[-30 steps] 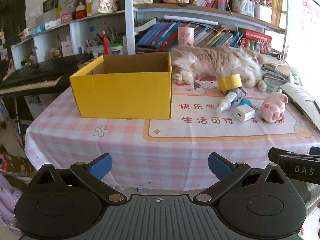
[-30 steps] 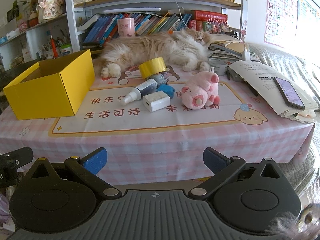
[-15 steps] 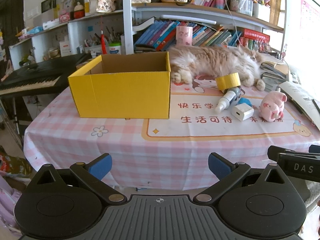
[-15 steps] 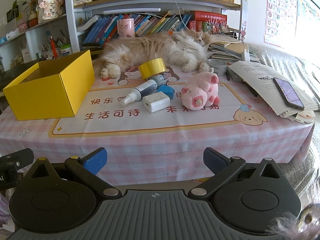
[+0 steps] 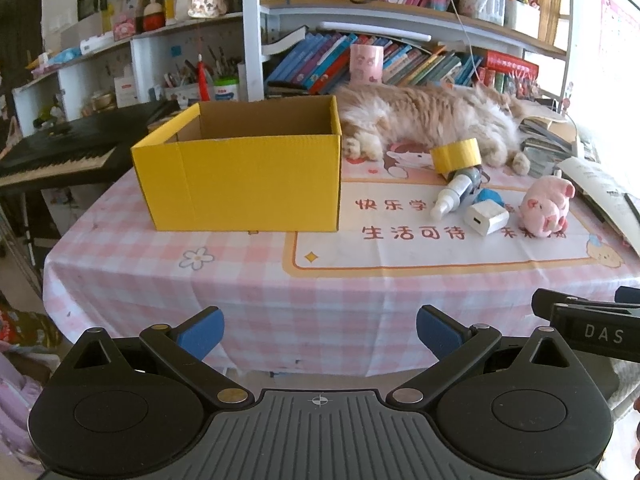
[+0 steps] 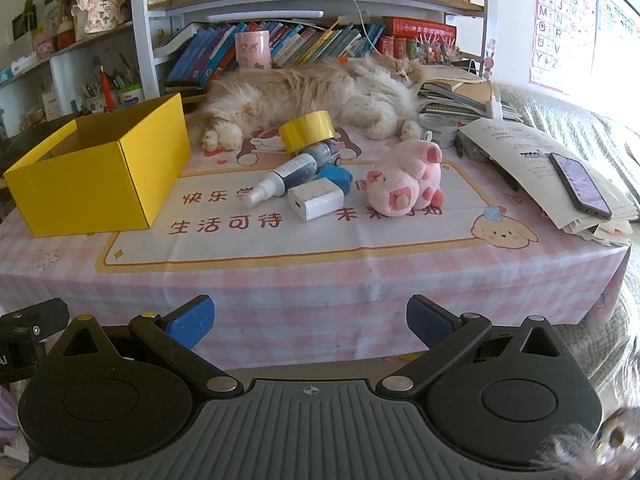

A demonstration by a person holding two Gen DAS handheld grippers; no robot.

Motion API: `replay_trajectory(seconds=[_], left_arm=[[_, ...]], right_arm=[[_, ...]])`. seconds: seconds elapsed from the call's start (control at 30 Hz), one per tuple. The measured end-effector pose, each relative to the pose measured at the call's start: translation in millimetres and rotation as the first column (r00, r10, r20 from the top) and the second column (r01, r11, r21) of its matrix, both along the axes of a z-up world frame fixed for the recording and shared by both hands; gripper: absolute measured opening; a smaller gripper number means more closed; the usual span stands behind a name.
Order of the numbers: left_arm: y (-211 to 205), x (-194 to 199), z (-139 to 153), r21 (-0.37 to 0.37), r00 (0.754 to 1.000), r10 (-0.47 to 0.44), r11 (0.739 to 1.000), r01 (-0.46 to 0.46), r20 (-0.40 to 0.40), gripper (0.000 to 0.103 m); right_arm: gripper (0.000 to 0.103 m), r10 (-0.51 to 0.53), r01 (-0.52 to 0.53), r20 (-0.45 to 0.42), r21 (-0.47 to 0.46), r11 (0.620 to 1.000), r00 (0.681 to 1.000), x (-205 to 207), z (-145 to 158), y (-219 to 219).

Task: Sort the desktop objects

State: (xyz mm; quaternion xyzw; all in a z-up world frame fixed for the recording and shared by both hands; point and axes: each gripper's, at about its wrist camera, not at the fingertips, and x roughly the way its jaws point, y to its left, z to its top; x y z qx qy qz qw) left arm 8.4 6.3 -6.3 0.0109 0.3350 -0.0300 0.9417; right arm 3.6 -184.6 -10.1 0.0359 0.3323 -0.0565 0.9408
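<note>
An open yellow box (image 5: 244,176) (image 6: 100,176) stands at the table's left. To its right lie a yellow tape roll (image 6: 307,135) (image 5: 456,156), a spray bottle (image 6: 282,182) (image 5: 452,196), a white charger (image 6: 316,201) (image 5: 486,218), a blue object (image 6: 336,176) and a pink plush pig (image 6: 404,184) (image 5: 548,208). My left gripper (image 5: 320,330) is open and empty, off the table's front edge. My right gripper (image 6: 310,322) is open and empty, also short of the front edge.
A fluffy cat (image 6: 312,96) lies along the back of the table. Papers with a phone (image 6: 580,184) sit at the right edge. Bookshelves (image 6: 320,0) rise behind. A keyboard piano (image 5: 52,152) stands left of the table.
My left gripper's view has shifted slightly, with the box and objects drifting a little left and down. The right gripper has hardly moved. Both stay open.
</note>
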Motion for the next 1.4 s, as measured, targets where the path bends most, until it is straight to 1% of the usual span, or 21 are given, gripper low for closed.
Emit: replay_trajectory(seconds=[0.37,0.63,0.93,1.1,1.17,1.27,1.4], left_arm=[[1.2,5.0,-0.6,0.004,1.0,-0.023,1.0,0.023,-0.011,0.103],[-1.7,8.9,-1.7,0.001,0.998,-0.052,0.999,0.052,-0.018,0.103],[-13.4,13.9,-2.8,-0.006,0.994,-0.11,0.994,0.11,-0.024,0.103],[-18.5,15.5,-1.4,-0.008,0.991,-0.131,0.991,0.131,-0.02,0.103],[-19.8,15.8,-1.6,-0.023,0.989,-0.149,0.989,0.148,-0.021,0.103],[-22.6,18.4,-3.1,-0.03,0.985,-0.17,0.985,0.169,-0.035,0.103],[-26.2,19.7,-2.7,-0.037,0.982,-0.188,0.982,0.188,-0.025,0.103]], right_arm=[[0.103,0.017,-0.017,0.008,0.015,1.0,1.0,2.2,-2.0,3.8],[0.103,0.015,-0.015,0.017,-0.001,1.0,1.0,2.2,-0.5,5.9],[0.103,-0.014,0.014,0.003,0.0,1.0,1.0,0.5,-2.5,-0.7],[0.103,-0.032,0.032,0.002,0.029,0.999,0.999,-1.1,-1.8,-10.3],[0.103,-0.044,0.043,0.005,0.043,0.998,0.999,-1.7,-1.1,-14.0],[0.103,-0.043,0.043,-0.001,0.045,0.998,0.999,-1.9,-2.7,-15.6],[0.103,-0.035,0.035,0.015,0.035,0.999,0.999,-2.3,-1.8,-15.8]])
